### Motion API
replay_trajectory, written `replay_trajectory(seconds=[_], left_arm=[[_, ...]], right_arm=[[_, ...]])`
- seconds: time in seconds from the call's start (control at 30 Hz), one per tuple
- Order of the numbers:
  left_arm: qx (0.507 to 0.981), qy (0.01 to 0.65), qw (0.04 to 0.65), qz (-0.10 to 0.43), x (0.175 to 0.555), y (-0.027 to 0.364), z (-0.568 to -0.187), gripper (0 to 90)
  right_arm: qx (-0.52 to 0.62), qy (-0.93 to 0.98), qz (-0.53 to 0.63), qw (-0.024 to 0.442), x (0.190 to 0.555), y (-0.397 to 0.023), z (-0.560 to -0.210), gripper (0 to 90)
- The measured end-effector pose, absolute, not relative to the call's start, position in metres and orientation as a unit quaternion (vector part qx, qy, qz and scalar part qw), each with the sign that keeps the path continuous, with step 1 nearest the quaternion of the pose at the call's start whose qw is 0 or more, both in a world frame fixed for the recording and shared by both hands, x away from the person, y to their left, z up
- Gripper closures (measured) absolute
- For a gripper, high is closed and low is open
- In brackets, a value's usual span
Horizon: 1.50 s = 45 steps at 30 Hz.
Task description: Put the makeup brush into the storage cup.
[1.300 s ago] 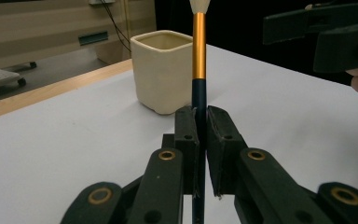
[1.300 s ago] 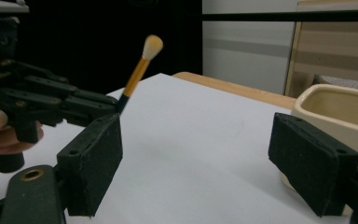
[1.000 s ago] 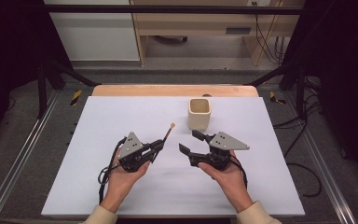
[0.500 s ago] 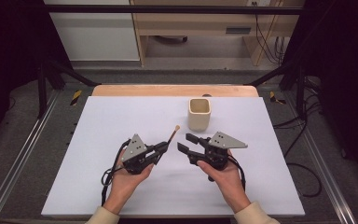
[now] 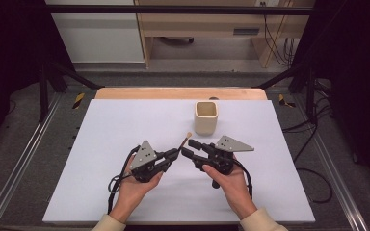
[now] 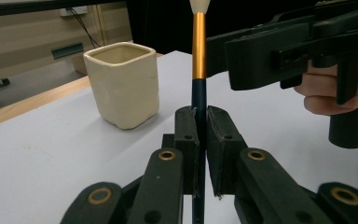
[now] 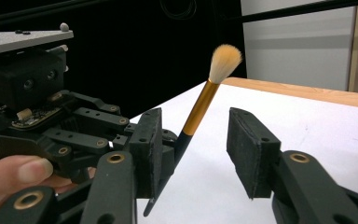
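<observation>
Your left gripper (image 6: 199, 140) is pinching the makeup brush (image 7: 200, 109); your right gripper (image 7: 193, 154), jaws just narrowing yet clear, is risking knocking it askew.

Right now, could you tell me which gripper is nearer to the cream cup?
The right. The right gripper sits just in front of the cream cup, jaws open around the brush; the left gripper grips that brush farther back and leftward.

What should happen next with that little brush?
Probably the right gripper closes on the brush: its jaws, just closing, stand either side of the handle without pressing, while the left gripper clamps its dark end. The cup waits nearby.
</observation>
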State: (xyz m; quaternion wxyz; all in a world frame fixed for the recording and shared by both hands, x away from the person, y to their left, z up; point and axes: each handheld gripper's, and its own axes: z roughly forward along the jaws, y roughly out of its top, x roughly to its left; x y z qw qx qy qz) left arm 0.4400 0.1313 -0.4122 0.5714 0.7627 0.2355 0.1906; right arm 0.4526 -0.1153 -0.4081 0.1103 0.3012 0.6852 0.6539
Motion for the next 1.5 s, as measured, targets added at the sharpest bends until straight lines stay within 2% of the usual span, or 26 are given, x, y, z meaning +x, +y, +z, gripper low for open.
replay_trajectory(seconds=[0.4,0.57,0.6,0.67,0.8,1.2,1.5], left_arm=[[0.765,0.226,0.573,0.187,0.436,0.124,-0.412,82.8],[0.767,0.223,0.573,0.185,0.435,0.122,-0.411,82.8],[0.767,0.223,0.573,0.185,0.435,0.121,-0.412,82.9],[0.768,0.224,0.572,0.183,0.435,0.12,-0.412,82.8],[0.768,0.225,0.572,0.179,0.435,0.119,-0.413,82.4],[0.772,0.23,0.564,0.182,0.437,0.123,-0.416,72.3],[0.767,0.243,0.559,0.199,0.44,0.134,-0.42,55.0]], right_arm=[[0.301,0.679,0.662,0.099,0.454,-0.115,-0.409,64.2],[0.297,0.679,0.665,0.096,0.453,-0.115,-0.409,72.5],[0.292,0.678,0.668,0.094,0.453,-0.115,-0.409,77.8],[0.287,0.678,0.67,0.096,0.452,-0.115,-0.408,82.1],[0.285,0.678,0.671,0.096,0.452,-0.115,-0.408,83.7],[0.3,0.673,0.66,0.144,0.458,-0.135,-0.409,83.8],[0.313,0.671,0.651,0.165,0.462,-0.15,-0.413,83.7]])
